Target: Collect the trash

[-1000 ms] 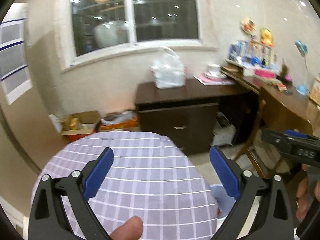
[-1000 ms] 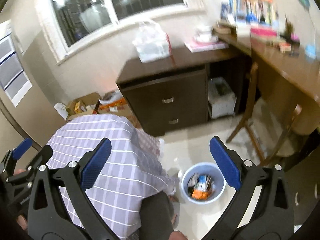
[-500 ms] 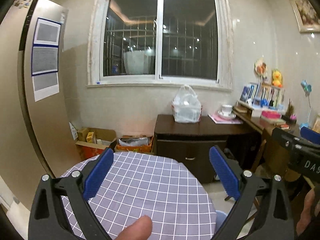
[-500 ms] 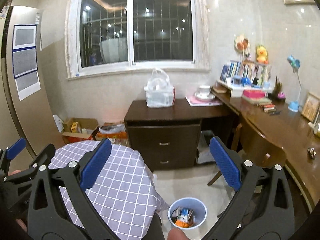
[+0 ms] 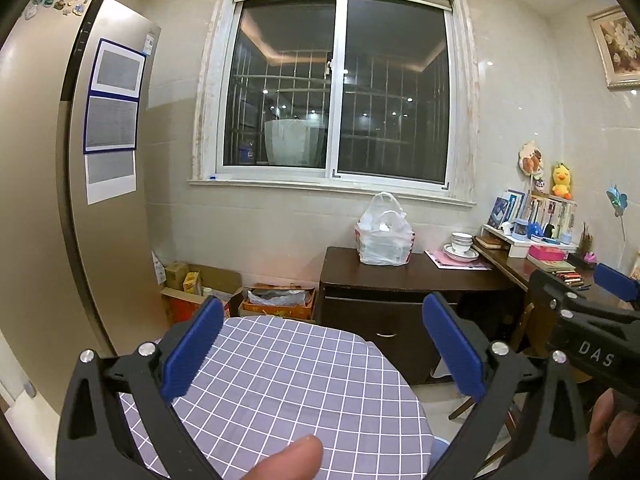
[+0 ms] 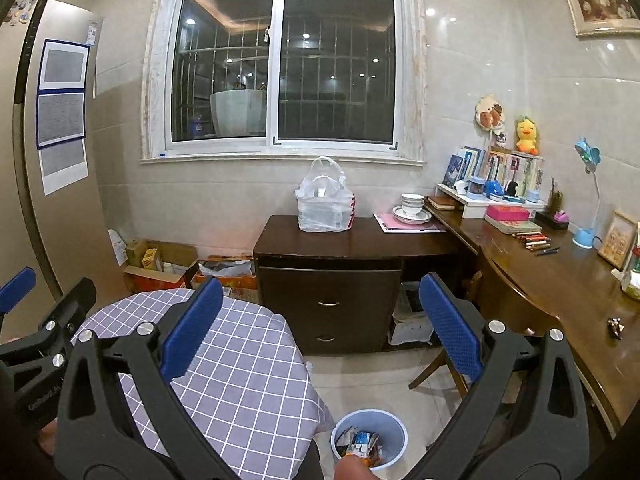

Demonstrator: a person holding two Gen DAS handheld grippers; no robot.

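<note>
I hold both tools up and level, looking across the room. My left tool has its fingers spread wide with nothing between them, and my right tool is spread and empty in the same way. The trash lies in the light blue wastebasket on the floor, just beside the right edge of the table. It looks like wrappers and small cartons, and the basket is partly filled. On the checked purple tablecloth I see no trash left, so I judge the collecting is nearly done or done; the part of the table under my tools is hidden from me. The floor is pale tile. Far from me stands a dark wooden cabinet with a white plastic bag on top, under a window. Cardboard boxes stand at the far left beside a refrigerator.
</note>
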